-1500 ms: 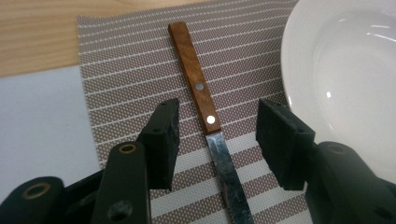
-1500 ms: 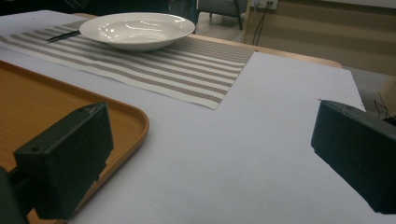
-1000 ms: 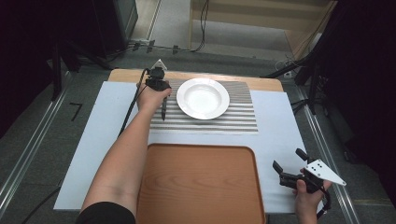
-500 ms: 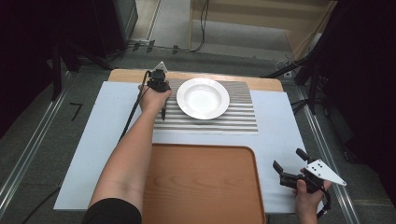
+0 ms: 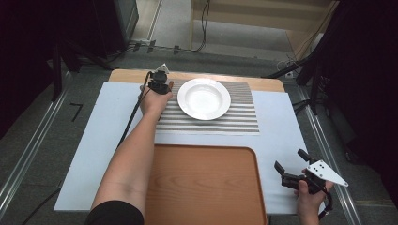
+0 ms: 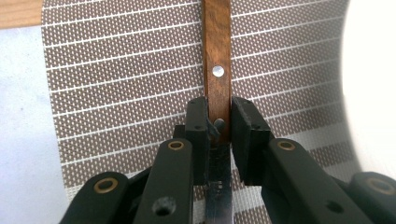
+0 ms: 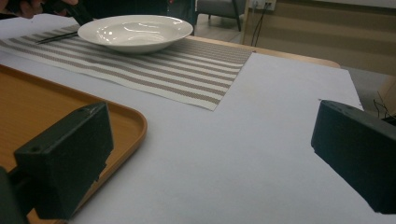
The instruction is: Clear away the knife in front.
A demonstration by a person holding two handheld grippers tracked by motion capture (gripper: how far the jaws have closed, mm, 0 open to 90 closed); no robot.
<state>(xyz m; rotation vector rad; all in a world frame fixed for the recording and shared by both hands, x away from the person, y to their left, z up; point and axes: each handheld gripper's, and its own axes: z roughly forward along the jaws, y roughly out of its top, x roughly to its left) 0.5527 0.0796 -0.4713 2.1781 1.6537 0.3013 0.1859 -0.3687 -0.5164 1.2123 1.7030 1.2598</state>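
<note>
A knife with a brown wooden handle [image 6: 217,70] and steel blade lies along the striped placemat [image 6: 116,70], left of the white plate [image 5: 203,98]. My left gripper [image 6: 218,126] is shut on the knife where the handle meets the blade. In the high view the left gripper [image 5: 158,85] sits at the mat's far left corner, and the hand hides the knife. My right gripper [image 5: 288,171] is held near the table's front right edge. Its jaws stand wide open with nothing between them, and the right gripper [image 7: 210,158] looks toward the plate [image 7: 135,30].
A wooden tray [image 5: 202,183] lies at the front centre, just short of the placemat [image 5: 234,117]. A white sheet [image 5: 281,126] covers the table. Floor rails and cables run around the table. The left gripper's cable [image 5: 131,117] trails along the forearm.
My left hand has crept slightly toward the far edge with the knife, whose dark end no longer shows below the hand. The right gripper has not moved.
</note>
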